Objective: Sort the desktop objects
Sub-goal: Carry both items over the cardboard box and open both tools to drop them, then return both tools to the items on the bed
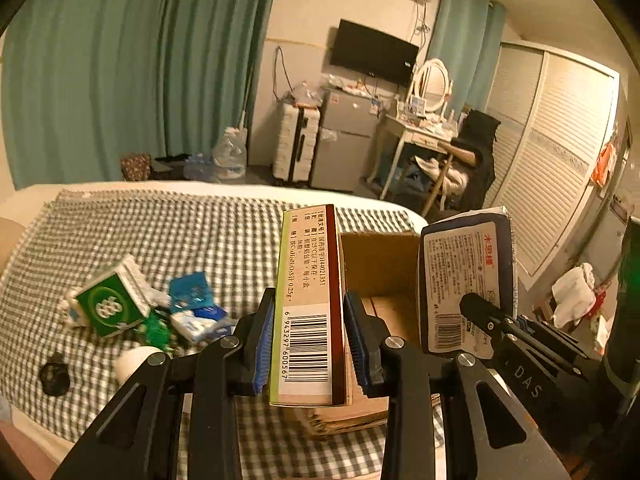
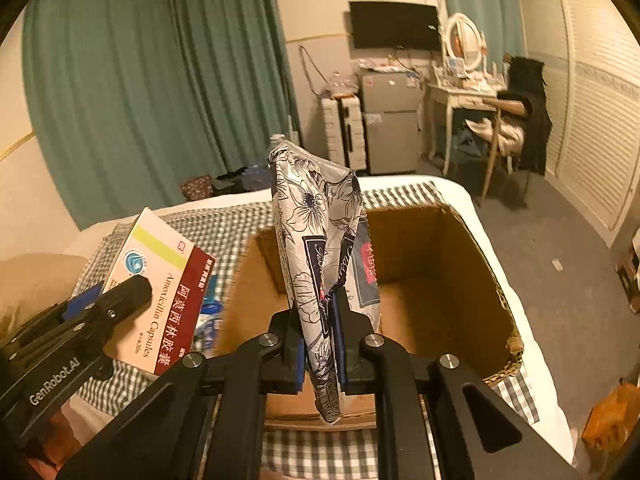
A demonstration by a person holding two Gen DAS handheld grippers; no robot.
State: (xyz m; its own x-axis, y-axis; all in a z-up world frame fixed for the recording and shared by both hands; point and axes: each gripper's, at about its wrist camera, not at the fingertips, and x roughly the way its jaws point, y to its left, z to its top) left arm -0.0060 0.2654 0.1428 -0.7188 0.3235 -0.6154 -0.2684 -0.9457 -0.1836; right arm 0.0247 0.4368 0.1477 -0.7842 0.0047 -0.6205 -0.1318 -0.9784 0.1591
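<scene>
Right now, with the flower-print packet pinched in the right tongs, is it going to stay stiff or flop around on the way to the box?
The flower-print packet will probably flop: its top already folds and leans above the right tongs. It looks light, a thin creased wrapper. Dropping into the open cardboard box, it may land crumpled rather than flat.

A bed (image 1: 24,204) carries a green-and-white checked cloth (image 1: 192,236). On the cloth stands an open cardboard box (image 2: 472,248). Well left of the box lie a green carton (image 1: 112,304), blue packets (image 1: 190,290) and a black cap (image 1: 54,374).
</scene>
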